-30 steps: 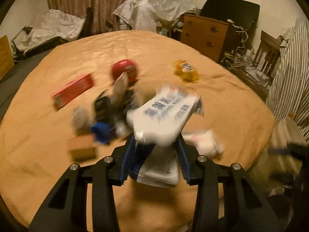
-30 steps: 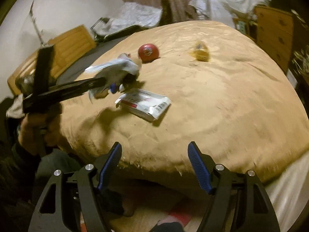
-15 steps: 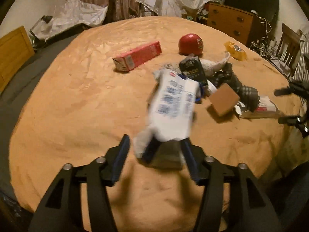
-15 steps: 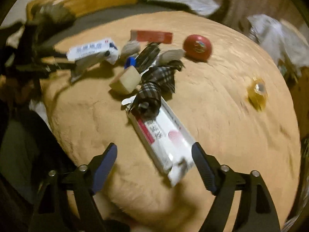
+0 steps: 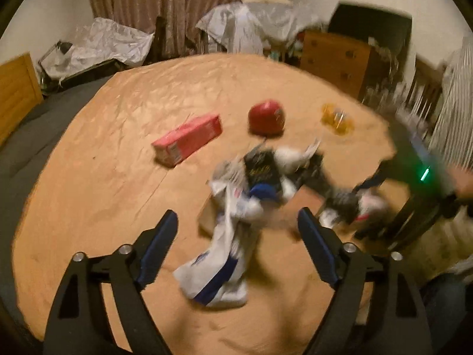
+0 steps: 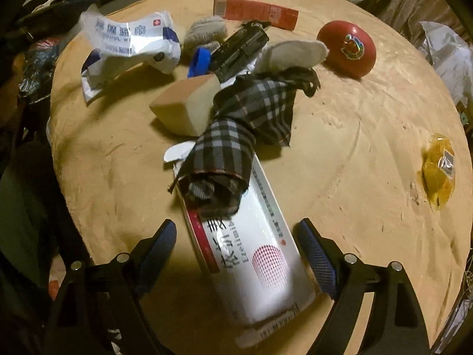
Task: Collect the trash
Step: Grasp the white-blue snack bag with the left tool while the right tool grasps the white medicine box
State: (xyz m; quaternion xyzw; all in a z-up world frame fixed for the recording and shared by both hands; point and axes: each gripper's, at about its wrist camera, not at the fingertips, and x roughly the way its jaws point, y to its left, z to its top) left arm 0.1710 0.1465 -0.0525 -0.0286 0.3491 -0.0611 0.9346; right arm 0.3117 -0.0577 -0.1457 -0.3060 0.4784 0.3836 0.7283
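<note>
On the white box (image 6: 254, 254) lying between the right gripper's fingers, large dark Chinese characters run along its length, with smaller Latin lettering beside them that seems to begin "Ezetimib" — the end is not clear; a red dotted oval and a barcode at the near end also show; the white plastic packet (image 6: 130, 38) carries a row of blue Chinese characters — too distorted to read with confidence — and a small red square with a white cross; the red ball (image 6: 347, 47) bears a coloured emblem, unreadable.

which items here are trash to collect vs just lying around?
Probably trash:
white-and-blue plastic wipes packet
white-and-red medicine carton
long red cardboard box
crumpled yellow wrapper

Probably just lying about:
plaid fabric bundle
grey knitted socks
round red ball
</note>
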